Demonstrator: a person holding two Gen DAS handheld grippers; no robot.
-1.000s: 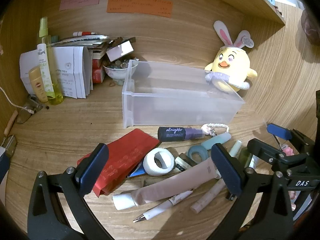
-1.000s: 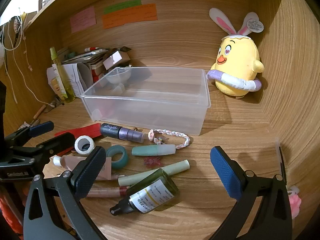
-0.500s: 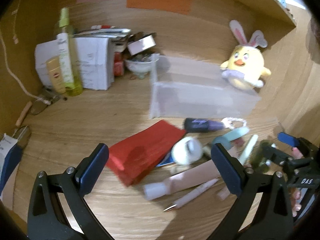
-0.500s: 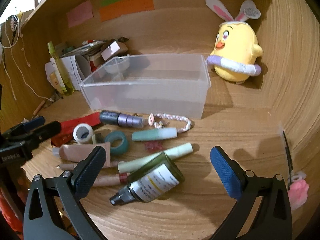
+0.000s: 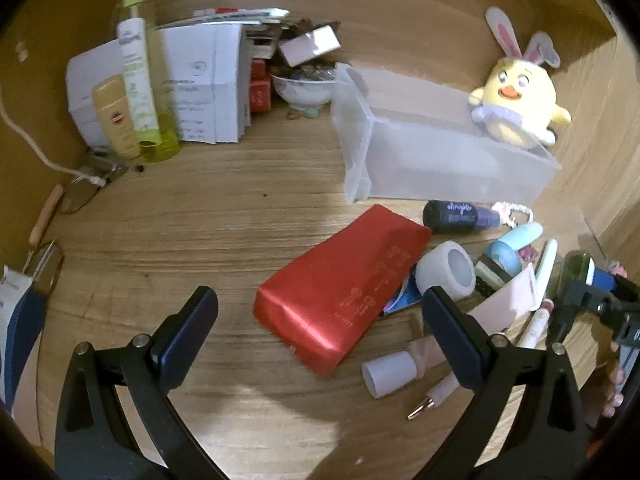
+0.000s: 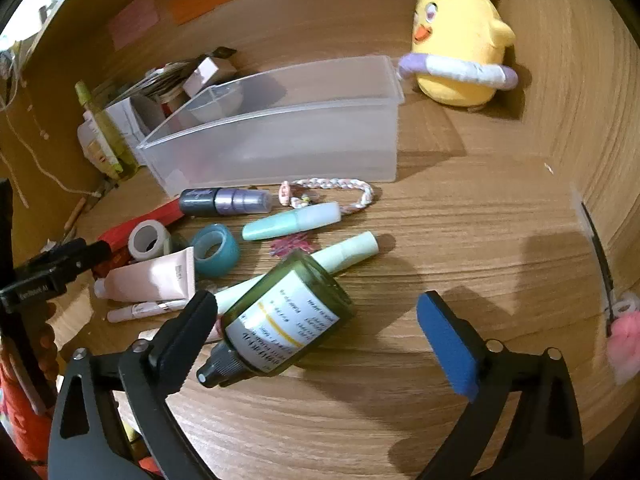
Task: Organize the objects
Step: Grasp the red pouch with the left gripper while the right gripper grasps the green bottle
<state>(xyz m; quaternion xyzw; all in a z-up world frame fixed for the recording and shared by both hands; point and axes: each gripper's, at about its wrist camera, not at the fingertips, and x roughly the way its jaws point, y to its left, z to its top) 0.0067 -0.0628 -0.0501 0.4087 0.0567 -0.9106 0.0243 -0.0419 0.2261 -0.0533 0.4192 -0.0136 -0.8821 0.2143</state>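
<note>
A dark purple cylindrical cosmetic tube [image 5: 460,216], lying on the wooden desk just in front of the translucent plastic bin's [image 5: 440,160] long side, is showing the white script word "allnighter". The olive-green glass dropper bottle [image 6: 280,316], lying toward the desk's near edge, is carrying a white label with a yellow band; its lines of print are showing upside down and too small to read. The red foil-wrapped rectangular packet [image 5: 340,292] is bearing embossed figures that are not reading as letters. The tall yellow-green spray bottle [image 5: 140,80] at the far left corner is showing blurred, unreadable print, as is the folded white paper [image 5: 208,84] behind it.
</note>
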